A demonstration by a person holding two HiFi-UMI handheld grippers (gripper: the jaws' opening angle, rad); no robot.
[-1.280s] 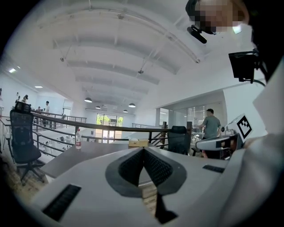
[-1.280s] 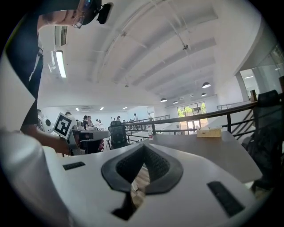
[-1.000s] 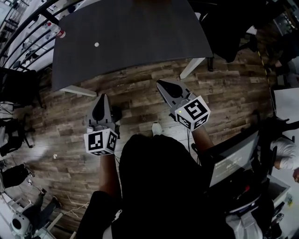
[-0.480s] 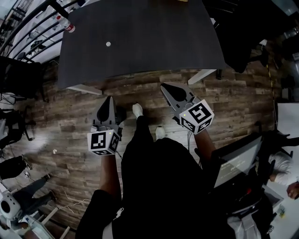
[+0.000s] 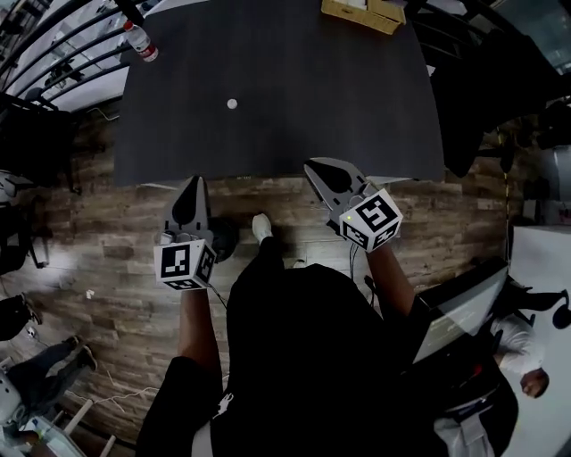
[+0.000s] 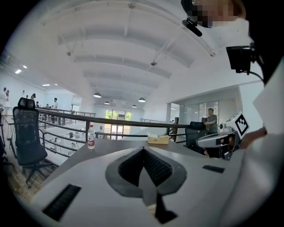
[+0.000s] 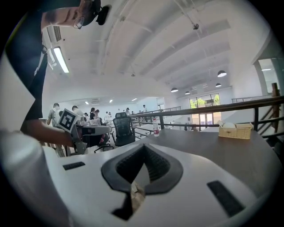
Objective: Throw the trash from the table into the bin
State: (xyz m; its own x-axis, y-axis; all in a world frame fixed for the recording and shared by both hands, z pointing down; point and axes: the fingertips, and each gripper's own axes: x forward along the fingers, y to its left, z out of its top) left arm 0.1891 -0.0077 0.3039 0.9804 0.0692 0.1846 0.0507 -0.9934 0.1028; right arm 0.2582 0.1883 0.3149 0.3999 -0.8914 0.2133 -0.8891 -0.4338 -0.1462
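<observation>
Trash on offer looks to be the small white scrap (image 5: 232, 103), lying alone on the dark table (image 5: 294, 98), left of the table's middle and well inside its edges. In the head view it reads as a crumpled ball. I judge it very light, soft and easy to flick away, so a gentle pinch across its middle, with the jaw tips low to the tabletop, should suit. A water bottle (image 5: 143, 43) stands upright at the table's far-left corner and a shallow basket (image 5: 364, 12) sits at the table's far edge; whether either counts as trash I cannot tell. The left gripper (image 5: 194, 181) and the right gripper (image 5: 310, 165) hover at the table's near edge, both well short of the scrap. No bin shows.

The left gripper view shows that gripper's jaws pressed together with nothing between them. It adds a side-on look the head view lacks: the bottle's red label and a railing beyond the table's far side. The scrap is hidden behind the gripper's own body.

The right gripper view shows its jaws likewise closed and empty. Pale rounded things rise above the basket's rim, a height the head view flattens. Again the scrap is out of sight.
</observation>
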